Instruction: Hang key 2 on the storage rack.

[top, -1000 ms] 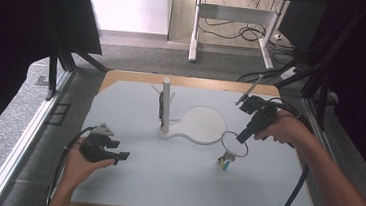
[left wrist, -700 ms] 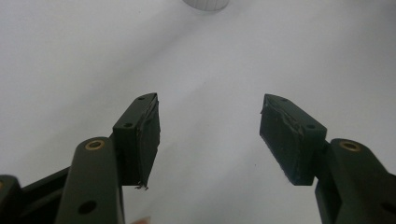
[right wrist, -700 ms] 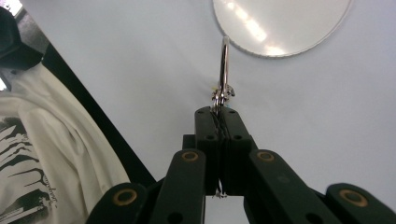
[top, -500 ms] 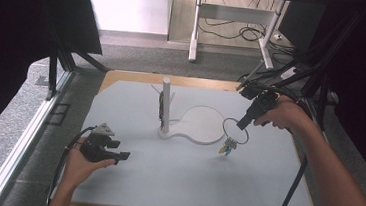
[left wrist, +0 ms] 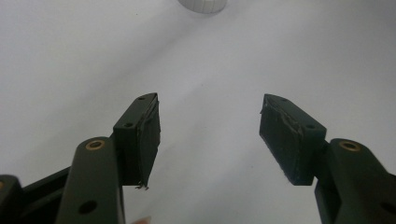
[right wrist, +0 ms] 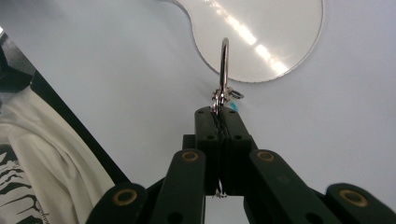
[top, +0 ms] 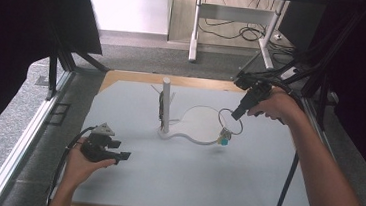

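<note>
Your right claw (top: 236, 114) is clamped tight on the key ring (top: 230, 121), keys and a teal tag (top: 224, 139) dangling under it. A second ago that bunch hung lower, nearer you at about 5 o'clock from the stand's round white base (top: 201, 125); now it's lifted and drifted toward 12, hanging over the base's right edge at roughly 3 o'clock from the post (top: 165, 104). So I'd guess the pickup's done and you're carrying it to hang on the post. Your left claw (top: 122, 155) sits gaping wide and empty at 7 o'clock on the bench (top: 174, 182), same spot as before.
</note>
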The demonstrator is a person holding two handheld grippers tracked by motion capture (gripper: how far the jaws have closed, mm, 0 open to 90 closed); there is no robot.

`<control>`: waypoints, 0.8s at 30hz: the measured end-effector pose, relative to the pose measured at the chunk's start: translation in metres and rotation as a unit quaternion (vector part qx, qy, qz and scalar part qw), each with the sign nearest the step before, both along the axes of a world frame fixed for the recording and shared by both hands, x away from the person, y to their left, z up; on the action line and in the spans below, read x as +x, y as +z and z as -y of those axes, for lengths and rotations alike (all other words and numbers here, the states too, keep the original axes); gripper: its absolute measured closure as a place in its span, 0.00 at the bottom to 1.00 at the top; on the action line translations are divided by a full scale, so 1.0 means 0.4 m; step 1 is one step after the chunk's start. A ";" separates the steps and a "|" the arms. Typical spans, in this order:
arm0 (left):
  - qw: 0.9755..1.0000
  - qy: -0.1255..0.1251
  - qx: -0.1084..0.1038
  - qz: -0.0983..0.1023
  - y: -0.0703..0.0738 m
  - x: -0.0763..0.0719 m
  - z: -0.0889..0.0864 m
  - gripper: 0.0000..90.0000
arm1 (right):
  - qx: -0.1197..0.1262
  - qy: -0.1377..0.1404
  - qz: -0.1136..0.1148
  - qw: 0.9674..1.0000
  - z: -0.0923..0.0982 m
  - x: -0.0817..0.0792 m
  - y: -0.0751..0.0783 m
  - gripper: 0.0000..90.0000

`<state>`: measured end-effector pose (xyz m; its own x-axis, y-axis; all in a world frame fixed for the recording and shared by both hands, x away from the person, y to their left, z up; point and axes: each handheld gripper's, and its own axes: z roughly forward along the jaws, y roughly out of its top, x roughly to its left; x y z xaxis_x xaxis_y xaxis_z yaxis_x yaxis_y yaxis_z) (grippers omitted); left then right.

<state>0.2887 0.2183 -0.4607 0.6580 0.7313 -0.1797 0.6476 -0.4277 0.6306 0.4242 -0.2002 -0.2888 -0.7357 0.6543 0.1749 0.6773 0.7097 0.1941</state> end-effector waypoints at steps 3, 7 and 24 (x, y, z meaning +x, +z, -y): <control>1.000 -0.001 -0.003 0.000 0.002 -0.001 -0.002 0.43 | 0.007 0.001 0.002 1.000 -0.010 0.008 0.004 0.98; 1.000 0.000 -0.004 0.000 0.003 -0.001 -0.003 0.43 | 0.011 -0.003 0.000 1.000 -0.021 0.021 0.012 0.98; 1.000 0.000 -0.002 -0.001 0.002 -0.001 -0.003 0.43 | 0.011 -0.025 0.012 1.000 -0.048 0.072 0.027 0.98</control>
<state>0.2882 0.2197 -0.4598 0.6584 0.7300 -0.1832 0.6480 -0.4260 0.6313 0.4530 -0.1812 -0.2778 -0.7068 0.6860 0.1726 0.7063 0.6710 0.2257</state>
